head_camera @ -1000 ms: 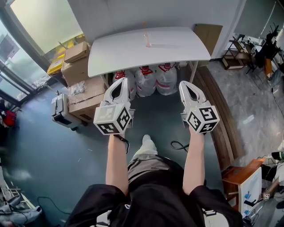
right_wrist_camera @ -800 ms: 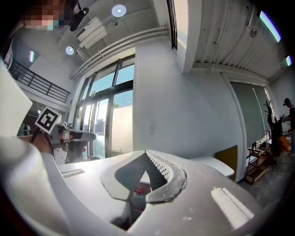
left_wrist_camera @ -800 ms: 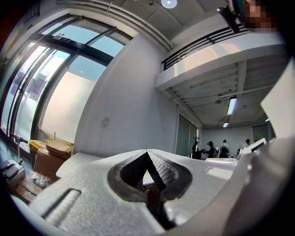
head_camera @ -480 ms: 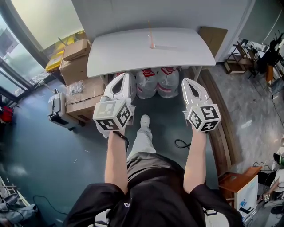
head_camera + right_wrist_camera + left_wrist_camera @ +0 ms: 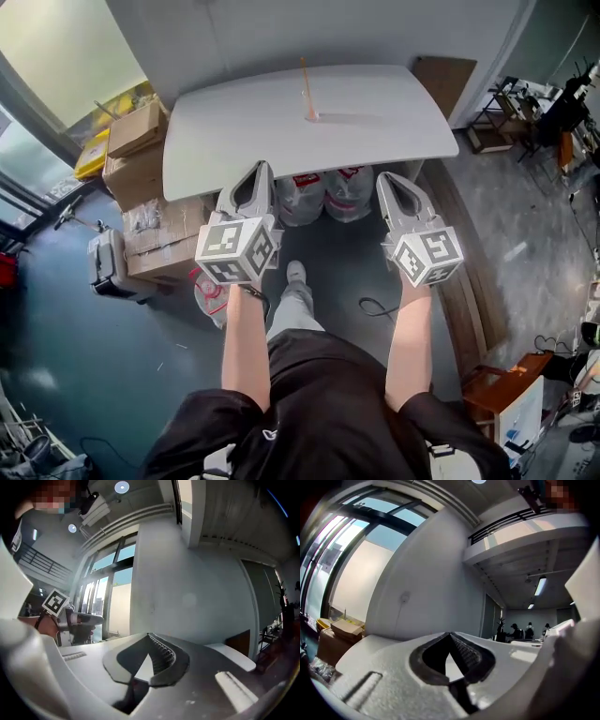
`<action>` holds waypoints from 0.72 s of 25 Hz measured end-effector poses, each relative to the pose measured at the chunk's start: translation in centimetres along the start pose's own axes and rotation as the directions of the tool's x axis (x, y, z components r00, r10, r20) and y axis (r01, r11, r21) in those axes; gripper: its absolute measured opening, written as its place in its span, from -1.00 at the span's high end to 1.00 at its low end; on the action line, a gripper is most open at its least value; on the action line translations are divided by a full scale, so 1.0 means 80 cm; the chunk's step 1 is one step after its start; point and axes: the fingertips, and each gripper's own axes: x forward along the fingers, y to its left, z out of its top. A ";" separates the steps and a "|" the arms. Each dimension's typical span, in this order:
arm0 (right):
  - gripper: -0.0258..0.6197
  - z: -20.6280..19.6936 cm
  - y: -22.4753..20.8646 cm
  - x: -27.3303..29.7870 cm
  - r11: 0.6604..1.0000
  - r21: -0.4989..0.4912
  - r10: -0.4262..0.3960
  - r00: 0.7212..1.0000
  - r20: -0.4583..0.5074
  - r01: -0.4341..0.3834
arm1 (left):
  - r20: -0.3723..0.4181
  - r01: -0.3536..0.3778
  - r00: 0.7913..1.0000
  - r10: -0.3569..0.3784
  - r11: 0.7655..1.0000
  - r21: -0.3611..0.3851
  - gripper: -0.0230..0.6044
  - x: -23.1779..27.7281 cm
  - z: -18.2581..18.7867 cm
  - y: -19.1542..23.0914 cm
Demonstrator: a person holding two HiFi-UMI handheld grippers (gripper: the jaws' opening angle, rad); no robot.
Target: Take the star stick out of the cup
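Over the last second the person has walked up to the white table (image 5: pixel 234 141). In the head view its near edge has slid down the picture to meet the gripper tips, where a second ago a strip of floor and the water bottles (image 5: pixel 323 197) lay between them. The left gripper (image 5: pixel 262 169) and the right gripper (image 5: pixel 386 178) have kept their pose, side by side and aimed towards 12 o'clock. Each gripper's own view shows its ribbed jaws drawn together to a point with nothing between them (left gripper (image 5: pixel 450 635), right gripper (image 5: pixel 149 637)). I judge this to be the approach only: reach has been gained, but no grasp is set up, and whichever gripper takes the stick must first spread its jaws. The star stick (image 5: pixel 307 86) stands on the table's far half, at about 1 o'clock from the left gripper and 11 o'clock from the right, well apart from both. Its long axis is close to upright. In the head view it runs from its foot up towards 12 o'clock, tipped a shade towards 11. The cup (image 5: pixel 312 115) is only a small pinkish spot at that foot, too small to read. I cannot tell which end carries the star. Cardboard boxes (image 5: pixel 136 141) sit on the floor at the table's 9 o'clock side.
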 end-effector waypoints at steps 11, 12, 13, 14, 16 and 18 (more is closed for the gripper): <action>0.90 -0.027 -0.049 0.140 0.999 0.045 0.015 0.997 -0.074 -0.011 | -0.084 0.008 0.996 -0.010 0.999 -0.033 0.92 0.135 -0.020 0.079; 0.90 -0.027 -0.055 0.152 0.999 0.049 0.011 0.997 -0.073 -0.007 | -0.092 0.011 0.996 -0.014 0.999 -0.032 0.92 0.147 -0.022 0.084; 0.90 -0.027 -0.062 0.163 0.999 0.053 0.006 0.997 -0.073 -0.003 | -0.098 0.016 0.995 -0.019 0.999 -0.033 0.92 0.159 -0.022 0.088; 0.90 -0.027 -0.069 0.176 0.998 0.056 0.004 0.997 -0.073 0.000 | -0.102 0.020 0.995 -0.023 0.999 -0.034 0.92 0.172 -0.022 0.093; 0.90 -0.027 -0.079 0.204 0.998 0.060 0.008 0.997 -0.076 -0.004 | -0.105 0.024 0.994 -0.028 0.999 -0.037 0.92 0.199 -0.020 0.106; 0.90 -0.029 -0.086 0.232 0.998 0.064 0.015 0.997 -0.082 -0.009 | -0.113 0.026 0.993 -0.031 0.999 -0.044 0.92 0.223 -0.020 0.120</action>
